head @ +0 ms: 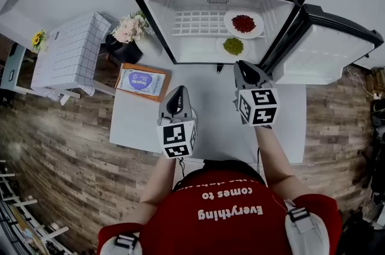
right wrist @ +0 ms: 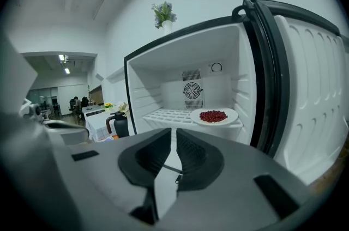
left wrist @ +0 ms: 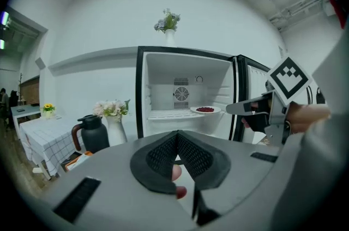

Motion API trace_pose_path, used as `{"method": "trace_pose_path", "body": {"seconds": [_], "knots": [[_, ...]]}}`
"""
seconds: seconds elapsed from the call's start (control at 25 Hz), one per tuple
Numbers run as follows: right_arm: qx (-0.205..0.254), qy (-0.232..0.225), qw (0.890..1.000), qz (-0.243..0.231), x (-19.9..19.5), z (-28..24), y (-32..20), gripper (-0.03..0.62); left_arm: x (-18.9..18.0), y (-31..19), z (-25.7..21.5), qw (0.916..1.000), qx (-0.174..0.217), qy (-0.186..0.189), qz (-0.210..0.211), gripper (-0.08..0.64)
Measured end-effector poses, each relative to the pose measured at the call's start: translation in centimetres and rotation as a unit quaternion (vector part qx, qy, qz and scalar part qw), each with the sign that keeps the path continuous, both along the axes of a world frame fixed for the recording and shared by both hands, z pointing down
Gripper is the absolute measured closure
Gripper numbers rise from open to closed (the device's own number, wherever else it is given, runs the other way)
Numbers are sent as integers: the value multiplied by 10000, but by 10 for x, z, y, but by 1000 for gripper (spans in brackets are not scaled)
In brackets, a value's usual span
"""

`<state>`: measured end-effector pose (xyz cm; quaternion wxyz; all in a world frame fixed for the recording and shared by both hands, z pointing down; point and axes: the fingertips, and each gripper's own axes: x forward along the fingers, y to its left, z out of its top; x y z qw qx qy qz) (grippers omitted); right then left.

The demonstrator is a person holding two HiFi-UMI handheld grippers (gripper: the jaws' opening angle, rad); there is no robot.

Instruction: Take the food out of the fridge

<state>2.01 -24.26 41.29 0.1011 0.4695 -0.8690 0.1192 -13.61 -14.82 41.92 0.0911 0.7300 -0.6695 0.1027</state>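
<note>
The small black fridge (head: pixel 157 25) stands with its door (head: pixel 328 52) swung out to the right. On its upper wire shelf sits a white plate of red food (head: pixel 243 23) (left wrist: pixel 205 110) (right wrist: pixel 213 116). Below it, a second plate holds green food (head: pixel 233 46). My left gripper (head: pixel 178 92) (left wrist: pixel 176 140) is shut and empty, some way back from the fridge opening. My right gripper (head: pixel 241 65) (right wrist: pixel 174 143) is nearer the opening, below the green plate, jaws together with nothing between them. It also shows at the right in the left gripper view.
A white table top (head: pixel 135 121) lies under both grippers. An orange-edged booklet (head: pixel 143 82), a black jug (left wrist: pixel 94 133) and a vase of flowers (head: pixel 129 28) stand to the left. Further left is a table with a checked cloth (head: pixel 69 52). A vase (left wrist: pixel 169 34) tops the fridge.
</note>
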Motion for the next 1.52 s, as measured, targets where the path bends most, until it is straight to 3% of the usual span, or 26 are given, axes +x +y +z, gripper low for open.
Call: {"method": "trace_pose_path", "body": {"seconds": [0.28,0.36,0.44,0.6,0.72,0.88,1.04,1.32,1.36,1.52], "knots": [[-265,-335,9971,630,13,16,-41,492,33,-43,-4,9983,48,152,555,552],[-494,-626,9930,873,21,22,-54,473,39,-51,0,9976,-42,190,664,552],[-900,-1196,9818,1168,28,29,-68,453,44,-58,6,9967,-147,229,768,552],[-1513,-2555,9410,1623,38,35,-97,448,53,-62,17,9948,-298,274,934,552],[-1650,-2975,9209,1906,45,39,-113,448,59,-63,23,9934,-369,245,1057,552],[-2040,-3789,8773,2123,50,49,-127,448,59,-66,23,9930,-373,212,1104,552],[-2161,-4374,8446,2206,52,53,-132,495,57,-61,27,9921,-452,278,1139,552],[-2544,-5706,7562,1946,43,60,-136,560,58,-54,30,9919,-472,284,1143,552],[-2590,-5820,7472,1894,42,60,-135,565,58,-54,29,9920,-452,274,1147,552],[-2679,-6067,7324,1544,36,57,-128,566,57,-52,27,9923,-439,262,1129,552]]}}
